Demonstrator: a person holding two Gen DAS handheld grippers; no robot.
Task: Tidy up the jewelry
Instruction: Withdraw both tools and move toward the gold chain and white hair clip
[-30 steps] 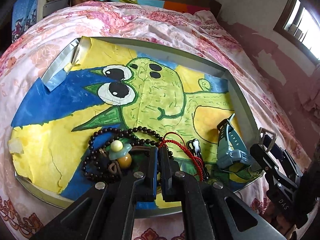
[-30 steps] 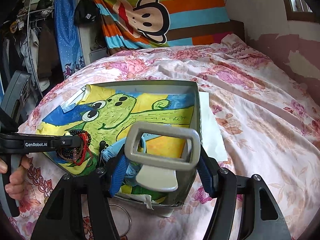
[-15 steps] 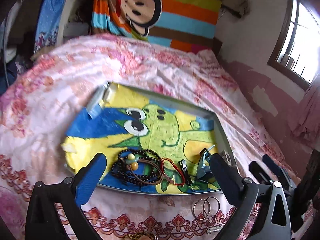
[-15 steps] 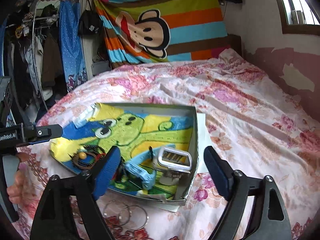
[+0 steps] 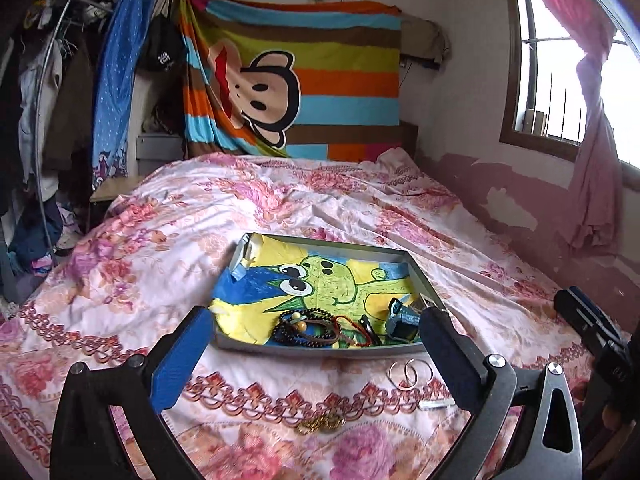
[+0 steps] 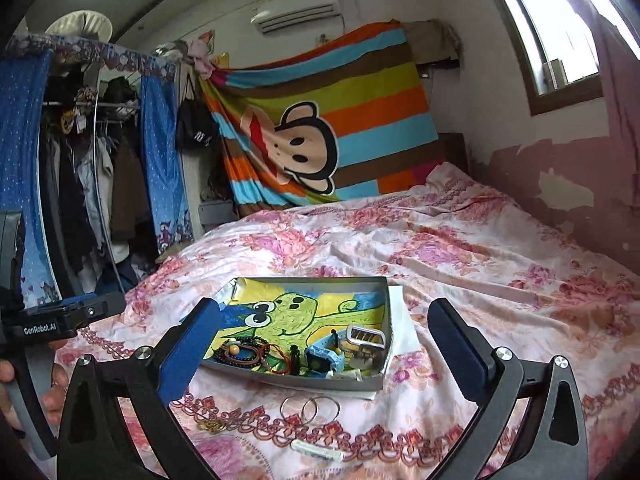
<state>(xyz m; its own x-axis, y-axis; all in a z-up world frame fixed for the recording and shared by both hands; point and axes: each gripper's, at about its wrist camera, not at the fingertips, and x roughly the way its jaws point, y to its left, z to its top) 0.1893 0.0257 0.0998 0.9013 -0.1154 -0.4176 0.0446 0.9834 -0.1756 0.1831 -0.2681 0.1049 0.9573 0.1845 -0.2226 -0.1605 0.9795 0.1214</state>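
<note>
I have both the left gripper (image 5: 316,334) and right gripper (image 6: 324,328) wide open, empty; the thin silver hoops (image 6: 310,409), lower centre, look slippery, so I'd pinch one rim.

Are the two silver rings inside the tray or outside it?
Outside. The two silver rings lie on the floral bedsheet, just in front of the tray's near wall, apart from it.

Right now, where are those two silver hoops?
The silver hoops lie on the floral bedspread, outside the tray's near edge, right of the gold chain.
</note>
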